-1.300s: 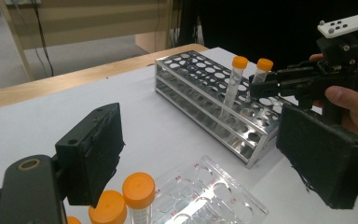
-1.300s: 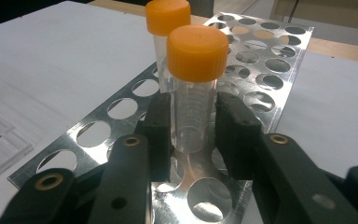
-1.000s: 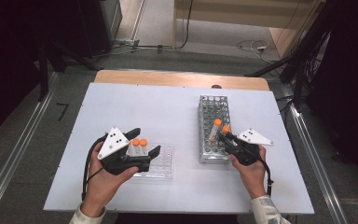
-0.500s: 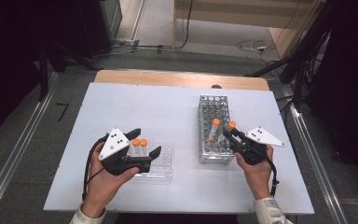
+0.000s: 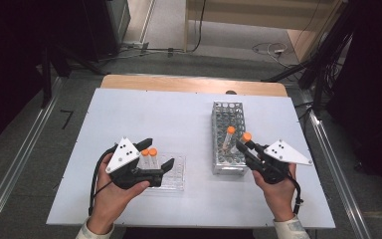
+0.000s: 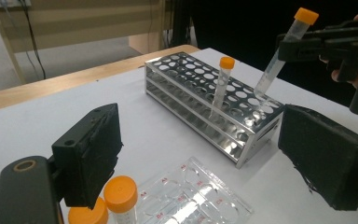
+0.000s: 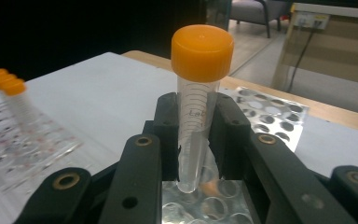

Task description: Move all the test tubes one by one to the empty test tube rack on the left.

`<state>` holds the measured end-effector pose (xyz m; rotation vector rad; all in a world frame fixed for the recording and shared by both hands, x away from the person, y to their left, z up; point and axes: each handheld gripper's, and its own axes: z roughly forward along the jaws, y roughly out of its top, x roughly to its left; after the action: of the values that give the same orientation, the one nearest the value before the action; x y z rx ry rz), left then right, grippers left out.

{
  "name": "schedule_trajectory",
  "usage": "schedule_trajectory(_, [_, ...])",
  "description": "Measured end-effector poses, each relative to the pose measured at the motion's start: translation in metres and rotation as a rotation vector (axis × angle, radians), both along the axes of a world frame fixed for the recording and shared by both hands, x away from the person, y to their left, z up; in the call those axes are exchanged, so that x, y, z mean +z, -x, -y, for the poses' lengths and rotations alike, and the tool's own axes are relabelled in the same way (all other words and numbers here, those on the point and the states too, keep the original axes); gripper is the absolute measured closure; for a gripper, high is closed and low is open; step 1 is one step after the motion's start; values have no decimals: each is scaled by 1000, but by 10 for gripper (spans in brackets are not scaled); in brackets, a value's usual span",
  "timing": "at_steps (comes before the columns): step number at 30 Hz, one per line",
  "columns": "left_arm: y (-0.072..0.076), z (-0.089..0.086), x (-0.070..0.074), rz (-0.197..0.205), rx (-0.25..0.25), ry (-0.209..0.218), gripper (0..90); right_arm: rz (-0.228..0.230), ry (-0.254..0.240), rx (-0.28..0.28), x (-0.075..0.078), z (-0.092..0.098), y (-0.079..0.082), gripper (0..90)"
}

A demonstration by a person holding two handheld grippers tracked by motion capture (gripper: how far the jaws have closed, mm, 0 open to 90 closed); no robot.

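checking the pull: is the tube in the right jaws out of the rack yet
Nearly out: the tube, clamped in the right gripper, hangs tilted, its tip just at the rack top.

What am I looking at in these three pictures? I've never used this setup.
A person sits at a white table with a hand-held claw in each hand. One picture looks down from above; the other two come from cameras riding on each claw. On the table stand a metal rack with one orange-capped tube in it, and a clear plastic tray with two capped tubes. The right claw is shut on another tube, its tip just above the rack's holes. The left claw is open around the tray's tubes.
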<state>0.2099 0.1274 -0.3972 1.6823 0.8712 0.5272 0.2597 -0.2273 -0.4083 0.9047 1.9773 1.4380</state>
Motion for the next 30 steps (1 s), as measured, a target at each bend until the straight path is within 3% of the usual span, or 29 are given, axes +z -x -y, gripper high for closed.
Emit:
schedule_trajectory(14, [8, 22, -2, -4, -84, 5, 129, -25, 77, 203, -10, -46, 38, 715])
schedule_trajectory(24, [9, 45, -12, -20, -145, -4, 148, -79, 120, 247, -30, -62, 40, 715])
schedule_trajectory(30, [9, 57, -19, -27, -171, -7, 214, -99, 129, 251, -36, -67, 41, 715])
